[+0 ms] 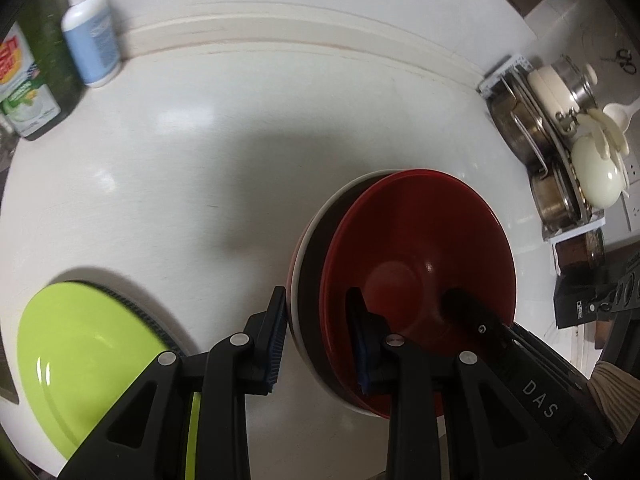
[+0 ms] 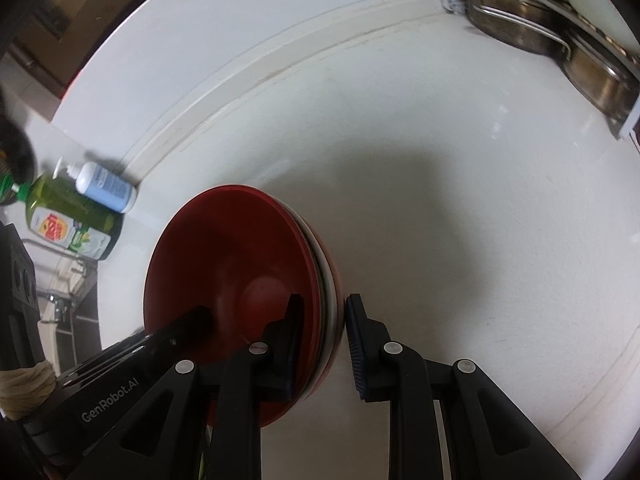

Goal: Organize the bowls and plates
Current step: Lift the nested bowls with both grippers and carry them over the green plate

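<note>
red bowl stack, rigid, slippery, likely fragile: left gripper clamped at 9 o'clock rim, right gripper at 3 o'clock.

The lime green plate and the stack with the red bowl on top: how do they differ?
The lime green plate is a single shallow dish; the stack topped by the glossy red bowl holds several nested dishes, with dark and white rims beneath. The green plate rests on a dark ribbed mat, untouched; the stack is gripped at opposite rims by the left gripper and right gripper. Both are round and glossy.
</note>
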A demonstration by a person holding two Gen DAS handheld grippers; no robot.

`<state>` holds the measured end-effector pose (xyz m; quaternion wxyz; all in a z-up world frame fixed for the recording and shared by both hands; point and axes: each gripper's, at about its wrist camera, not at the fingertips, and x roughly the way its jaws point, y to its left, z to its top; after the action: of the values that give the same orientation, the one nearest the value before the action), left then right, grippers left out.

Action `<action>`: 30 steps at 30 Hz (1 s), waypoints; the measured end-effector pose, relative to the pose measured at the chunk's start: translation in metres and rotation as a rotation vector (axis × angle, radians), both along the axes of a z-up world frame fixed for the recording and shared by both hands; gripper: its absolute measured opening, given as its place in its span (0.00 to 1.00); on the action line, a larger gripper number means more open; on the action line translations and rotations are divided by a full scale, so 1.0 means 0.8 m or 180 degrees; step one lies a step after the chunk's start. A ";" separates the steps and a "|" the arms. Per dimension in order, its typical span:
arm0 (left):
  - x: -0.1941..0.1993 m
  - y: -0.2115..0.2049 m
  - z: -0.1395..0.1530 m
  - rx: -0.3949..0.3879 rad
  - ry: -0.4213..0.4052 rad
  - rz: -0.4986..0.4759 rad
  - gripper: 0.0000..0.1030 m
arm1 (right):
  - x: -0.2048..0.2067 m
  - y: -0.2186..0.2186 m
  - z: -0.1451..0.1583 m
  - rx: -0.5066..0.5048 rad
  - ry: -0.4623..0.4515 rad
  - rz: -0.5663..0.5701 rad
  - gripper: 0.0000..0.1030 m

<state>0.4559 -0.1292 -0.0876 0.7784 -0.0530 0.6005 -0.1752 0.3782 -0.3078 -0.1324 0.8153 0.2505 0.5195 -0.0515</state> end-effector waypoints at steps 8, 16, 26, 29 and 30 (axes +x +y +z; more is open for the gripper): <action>-0.016 0.068 0.024 -0.0054 -0.0151 0.0301 0.28 | -0.002 0.046 0.027 -0.0034 -0.0141 0.0285 0.23; -0.035 0.133 0.033 -0.0022 -0.0221 0.0625 0.28 | -0.004 0.104 0.044 -0.0005 -0.0215 0.0643 0.23; -0.068 0.214 0.028 0.0019 -0.0186 0.1039 0.28 | -0.009 0.177 0.043 0.0046 -0.0168 0.1090 0.23; -0.074 0.230 0.027 0.0040 -0.0174 0.1122 0.28 | -0.008 0.198 0.042 0.0057 -0.0152 0.1203 0.23; -0.077 0.236 0.027 0.0061 -0.0172 0.1141 0.28 | -0.009 0.204 0.042 0.0067 -0.0139 0.1233 0.23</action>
<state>0.3939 0.0600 -0.0659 0.8135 -0.1470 0.5619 -0.0293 0.3708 -0.1442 -0.0989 0.8183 0.1554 0.5408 0.1173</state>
